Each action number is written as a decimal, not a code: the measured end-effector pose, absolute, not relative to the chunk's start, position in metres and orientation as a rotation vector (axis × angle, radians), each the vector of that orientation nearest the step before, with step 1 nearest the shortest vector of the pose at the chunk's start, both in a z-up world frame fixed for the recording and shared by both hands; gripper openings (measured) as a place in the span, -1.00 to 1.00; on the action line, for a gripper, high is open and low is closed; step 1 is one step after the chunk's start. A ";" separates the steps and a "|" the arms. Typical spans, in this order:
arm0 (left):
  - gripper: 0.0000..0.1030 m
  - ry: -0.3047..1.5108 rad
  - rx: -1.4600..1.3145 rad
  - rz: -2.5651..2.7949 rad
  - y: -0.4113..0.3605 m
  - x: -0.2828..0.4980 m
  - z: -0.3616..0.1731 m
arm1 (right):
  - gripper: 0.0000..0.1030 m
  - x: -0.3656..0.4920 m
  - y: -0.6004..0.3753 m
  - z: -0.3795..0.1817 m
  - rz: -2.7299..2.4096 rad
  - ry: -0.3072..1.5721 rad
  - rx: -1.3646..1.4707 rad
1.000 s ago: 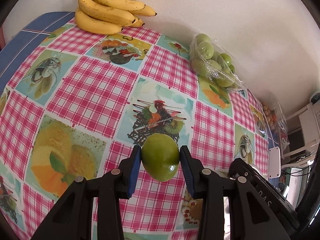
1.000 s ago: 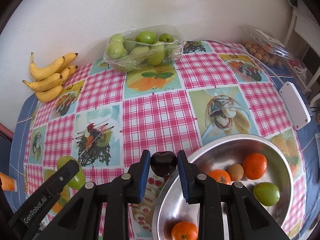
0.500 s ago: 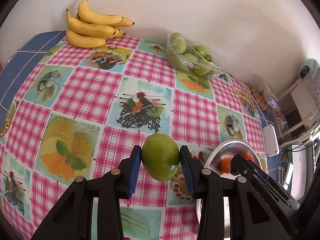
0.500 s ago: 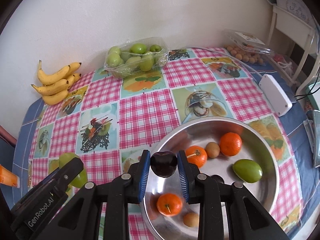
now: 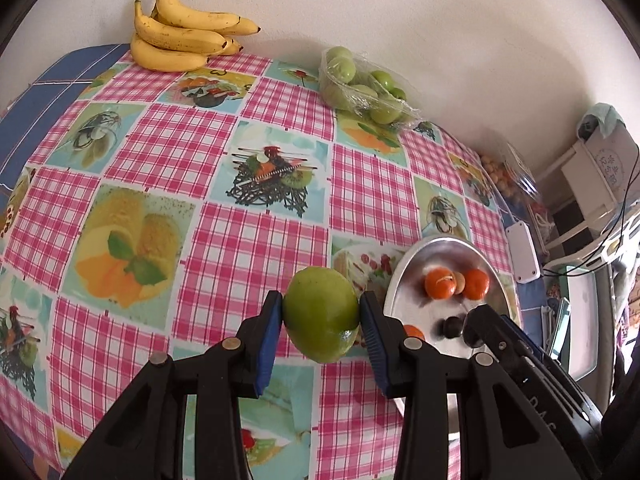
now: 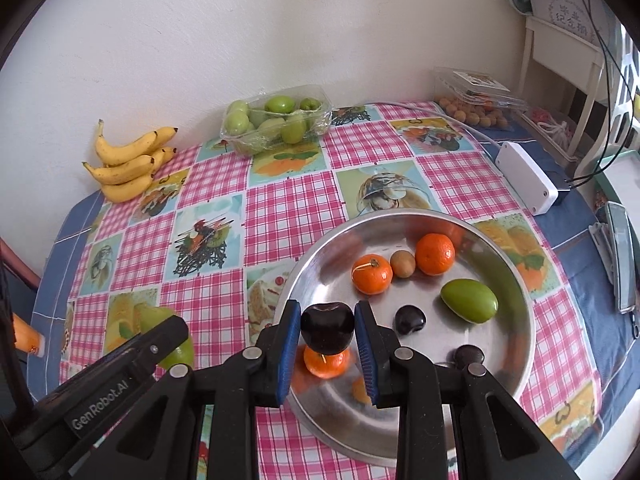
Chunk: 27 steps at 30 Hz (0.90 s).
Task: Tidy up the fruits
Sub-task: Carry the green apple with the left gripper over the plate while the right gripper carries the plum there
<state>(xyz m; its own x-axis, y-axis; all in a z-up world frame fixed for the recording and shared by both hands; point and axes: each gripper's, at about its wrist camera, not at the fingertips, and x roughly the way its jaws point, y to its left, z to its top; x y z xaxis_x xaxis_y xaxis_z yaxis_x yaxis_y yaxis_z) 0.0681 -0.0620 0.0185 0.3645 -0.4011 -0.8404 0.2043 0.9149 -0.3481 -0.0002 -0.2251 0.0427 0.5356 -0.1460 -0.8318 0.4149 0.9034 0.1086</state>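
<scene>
Progress: steel bowl (image 6: 516, 288), near the surface's front right edge, already holds three mandarins, a green fruit, a small brown one and two dark ones.

In hand: my right hand-held gripper (image 6: 327, 330) pinches a dark plum (image 6: 327, 327) above the bowl's near side; my left hand-held gripper (image 5: 321, 316) pinches a smooth green mango-like fruit (image 5: 321, 314) just left of the bowl.

Left: drop both. Bananas (image 6: 126, 168) and the wrapped green fruit tray (image 6: 276, 120) sit at the back edge.

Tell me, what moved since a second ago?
Both grippers carried their fruit toward the bowl. The right gripper now holds its dark plum above the bowl; the left gripper brings the green fruit close beside it. Neither let go. The bananas stayed put.
</scene>
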 end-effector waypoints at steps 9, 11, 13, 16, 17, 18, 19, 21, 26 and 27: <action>-0.20 1.112 -0.127 -0.431 -0.078 0.047 0.024 | -0.42 -0.030 -0.243 0.035 -0.340 0.968 0.387; -0.20 1.117 -0.107 -0.441 -0.084 0.044 0.023 | -0.42 -0.035 -0.250 0.032 -0.349 0.980 0.394; -0.21 1.126 -0.089 -0.459 -0.092 0.040 0.021 | -0.42 -0.039 -0.260 0.029 -0.363 0.986 0.404; -0.21 1.135 -0.055 -0.492 -0.107 0.033 0.018 | -0.42 -0.045 -0.273 0.028 -0.380 0.987 0.432; -0.20 1.140 -0.042 -0.503 -0.113 0.030 0.016 | -0.42 -0.046 -0.277 0.027 -0.384 0.987 0.443; -0.20 1.146 -0.032 -0.515 -0.118 0.027 0.015 | -0.42 -0.048 -0.282 0.026 -0.387 0.987 0.455; -0.20 1.155 -0.019 -0.529 -0.124 0.025 0.012 | -0.42 -0.050 -0.286 0.026 -0.392 0.985 0.467; -0.20 1.166 0.003 -0.548 -0.133 0.020 0.008 | -0.42 -0.053 -0.294 0.025 -0.404 0.985 0.483; -0.20 1.187 0.036 -0.596 -0.151 0.010 0.003 | -0.42 -0.063 -0.313 0.024 -0.433 0.978 0.523; -0.20 1.192 0.041 -0.602 -0.153 0.009 0.002 | -0.42 -0.064 -0.315 0.024 -0.438 0.978 0.526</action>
<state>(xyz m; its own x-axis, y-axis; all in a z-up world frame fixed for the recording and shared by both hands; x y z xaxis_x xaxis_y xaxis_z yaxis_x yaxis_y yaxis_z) 0.0088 -0.1528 0.0016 0.2336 -0.4174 -0.8782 0.4596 0.8433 -0.2785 -0.0641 -0.3149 0.0241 0.4911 -0.1132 -0.8637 0.5692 0.7923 0.2198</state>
